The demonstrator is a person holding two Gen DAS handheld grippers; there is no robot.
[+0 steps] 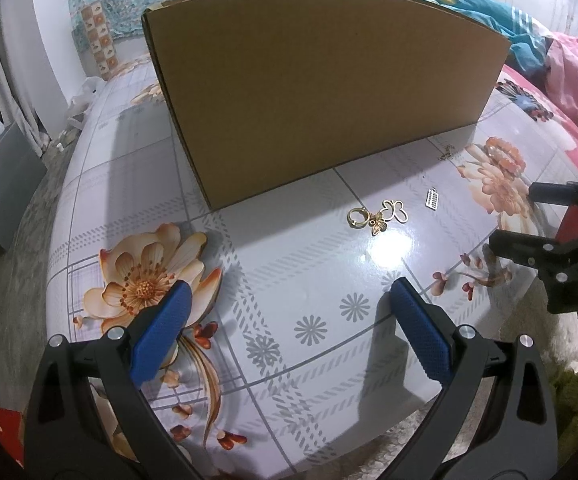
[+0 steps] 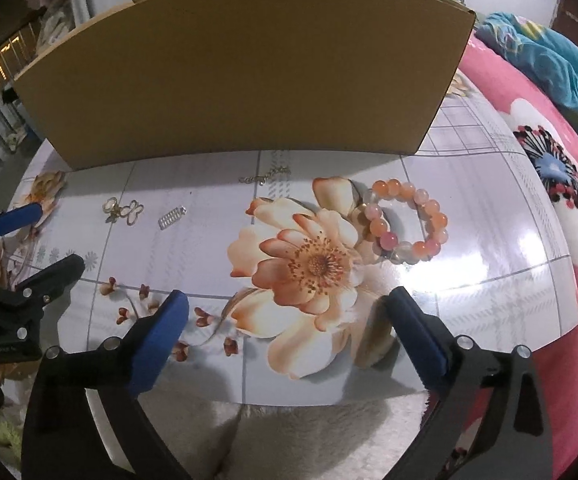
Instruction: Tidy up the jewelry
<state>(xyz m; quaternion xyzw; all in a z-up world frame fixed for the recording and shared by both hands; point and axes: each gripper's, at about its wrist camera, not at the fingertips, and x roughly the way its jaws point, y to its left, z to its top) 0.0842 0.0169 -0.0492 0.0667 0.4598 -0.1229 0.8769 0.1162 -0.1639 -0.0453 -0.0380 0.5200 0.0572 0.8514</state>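
Both claws released, nothing between the pads: left claw [image 1: 289, 292] over bare surface [image 1: 289, 360], right claw [image 2: 289, 304] over a printed flower. Bracelet [image 2: 407, 220] just beyond the right claw. Ring [image 1: 358, 217], butterfly charms [image 1: 389, 214], silver pendant [image 1: 432, 199], chain [image 2: 265, 176] near the box [image 2: 241, 80].

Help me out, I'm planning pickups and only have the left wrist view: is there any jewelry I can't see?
Observer: Yes, a beaded bracelet lies on the table, right of the printed flower.
Operator: Anything else by the box?
Observer: A thin chain lies just in front of the cardboard box, stretched out.
Operator: Is the right hand-held gripper holding something?
Observer: No, the right hand-held gripper is open and empty.
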